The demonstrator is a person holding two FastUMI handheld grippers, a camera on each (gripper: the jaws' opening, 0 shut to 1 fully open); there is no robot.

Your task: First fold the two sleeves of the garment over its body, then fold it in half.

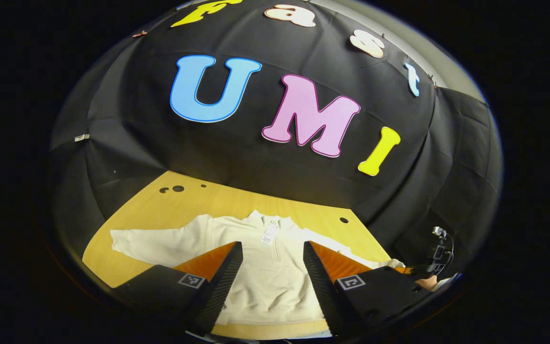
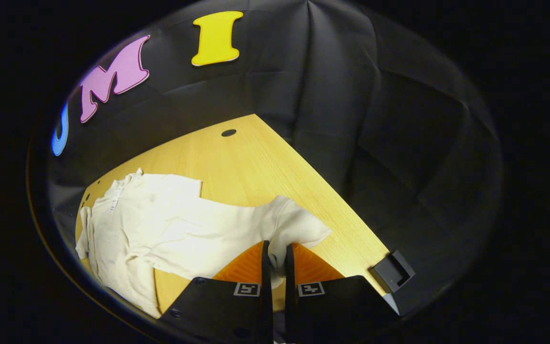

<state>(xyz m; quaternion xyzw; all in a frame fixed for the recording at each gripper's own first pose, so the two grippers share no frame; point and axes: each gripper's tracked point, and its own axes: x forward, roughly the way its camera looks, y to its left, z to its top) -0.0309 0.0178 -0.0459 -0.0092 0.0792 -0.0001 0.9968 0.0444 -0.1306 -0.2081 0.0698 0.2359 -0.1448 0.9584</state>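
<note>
Garment [image 1: 275, 272] lies flat on the table [image 1: 151, 210] — left gripper [image 1: 272, 253] hovers above its body, fingers spread; right gripper [image 2: 275, 253] pinches the sleeve [image 2: 284, 224], fingers clenched on it.

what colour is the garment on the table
Plain cream-white garment, no pattern; it shows best in the left gripper view.

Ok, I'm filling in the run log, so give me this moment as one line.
cream long-sleeved fleece garment: flat on wooden table | right hand-held gripper: shut on sleeve cuff | left hand-held gripper: open above body | folds: none yet
</note>
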